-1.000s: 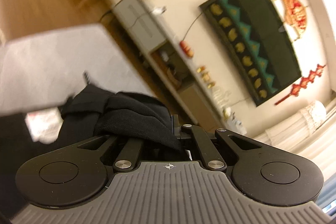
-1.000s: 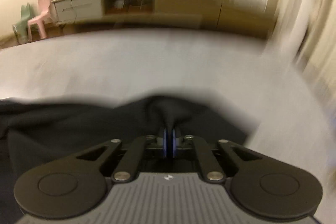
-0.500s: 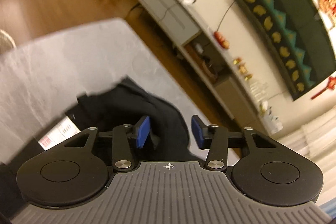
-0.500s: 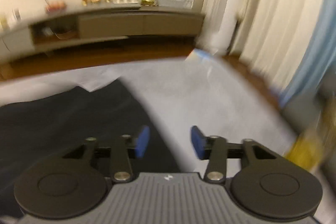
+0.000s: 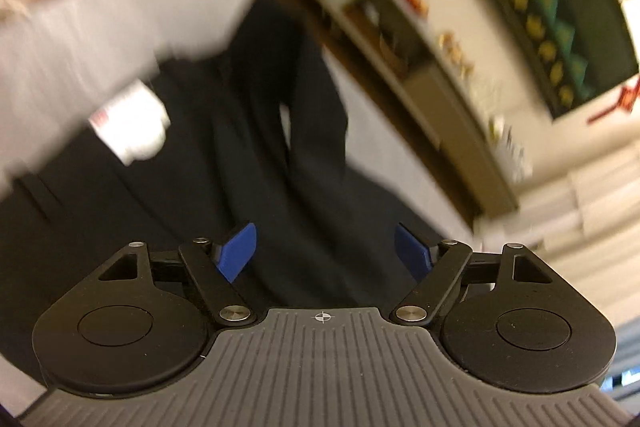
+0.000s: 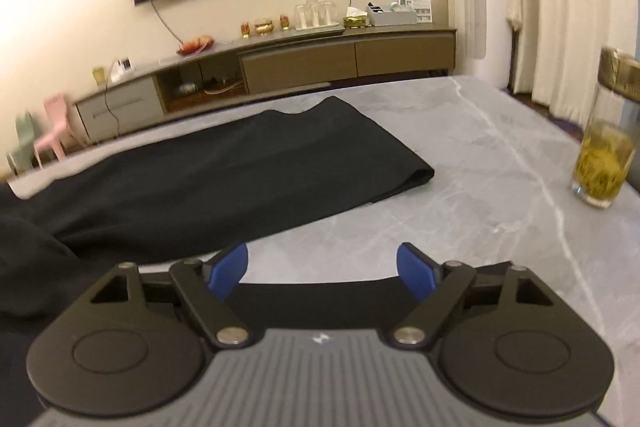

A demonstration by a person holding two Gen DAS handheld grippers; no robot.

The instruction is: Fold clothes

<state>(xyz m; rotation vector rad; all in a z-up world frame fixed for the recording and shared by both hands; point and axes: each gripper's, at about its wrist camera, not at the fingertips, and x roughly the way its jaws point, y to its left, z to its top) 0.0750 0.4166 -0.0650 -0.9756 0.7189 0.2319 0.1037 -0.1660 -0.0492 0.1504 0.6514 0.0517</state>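
Clothes first: the black garment (image 5: 256, 155) is lying spread on the grey tabletop (image 5: 80, 27). I am looking from my left side over to my right.

On the left, a white tag (image 5: 132, 123) is sitting on the cloth, which is bunching into soft folds there. My left gripper (image 5: 324, 251) is hanging just over those folds. Its blue fingers (image 5: 236, 251) are moving apart, and nothing is pinched between them. The dark cloth is showing in the gap, but below the fingers and not touching them, as far as I can tell.

On the right, the garment (image 6: 224, 163) is lying long and flat, with a folded end near the middle of the tabletop (image 6: 480, 155). My right gripper (image 6: 322, 269) is over its near edge. Its fingers (image 6: 228, 269) are also opening, with nothing held. A strip of cloth is lying under them, and grey stone is showing past the tips.

I am thinking the cloth is light, soft and floppy. It is going to sag and slide if I pinch the middle. Taking a corner or a hem in each gripper looks best.

A glass of tea (image 6: 600, 163) is standing far right, well apart.
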